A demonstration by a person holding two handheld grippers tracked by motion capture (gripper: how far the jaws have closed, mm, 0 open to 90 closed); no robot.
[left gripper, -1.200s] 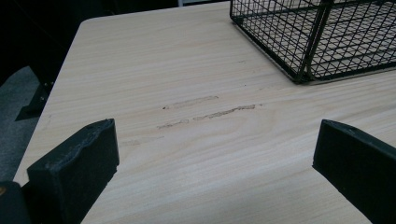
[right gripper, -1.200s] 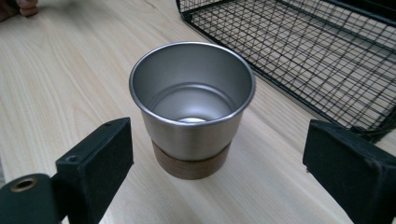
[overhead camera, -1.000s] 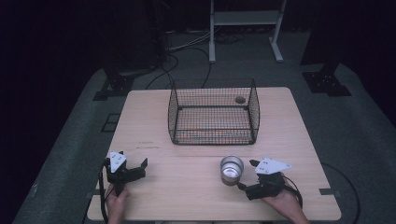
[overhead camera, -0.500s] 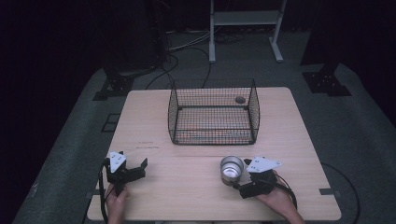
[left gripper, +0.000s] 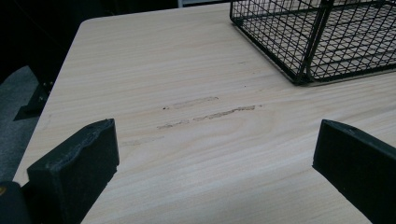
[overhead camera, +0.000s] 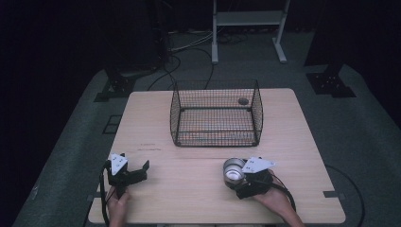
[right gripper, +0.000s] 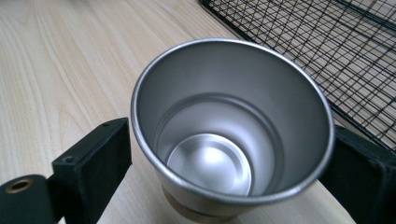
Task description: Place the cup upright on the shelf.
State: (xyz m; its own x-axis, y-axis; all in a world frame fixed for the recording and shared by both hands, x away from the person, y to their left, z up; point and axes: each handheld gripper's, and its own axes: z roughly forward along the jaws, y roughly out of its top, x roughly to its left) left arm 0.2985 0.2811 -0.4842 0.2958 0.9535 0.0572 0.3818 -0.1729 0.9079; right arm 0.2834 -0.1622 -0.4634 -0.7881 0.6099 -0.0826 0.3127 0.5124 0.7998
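Straddling the steel cup at the near right of the table, the right gripper has one black jaw on each side of the cup's wall. In the right gripper view the jaws sit at or just beside the metal, but whether they already press on it cannot be told. The cup stands upright and empty, its base on the wood. At the near left, the left gripper rests low over bare wood with its jaws wide apart and nothing between them.

Judging from this, the work is at its start: the cup is bracketed but not lifted, and the likely destination, the wire basket farther back at the table's centre, holds no cup yet. A small dark object lies at its far right corner; what it is cannot be told.

Open tabletop lies between cup and basket, so the path is free, though the basket's near wall must be cleared from above. The table's near edge is close behind both hands.
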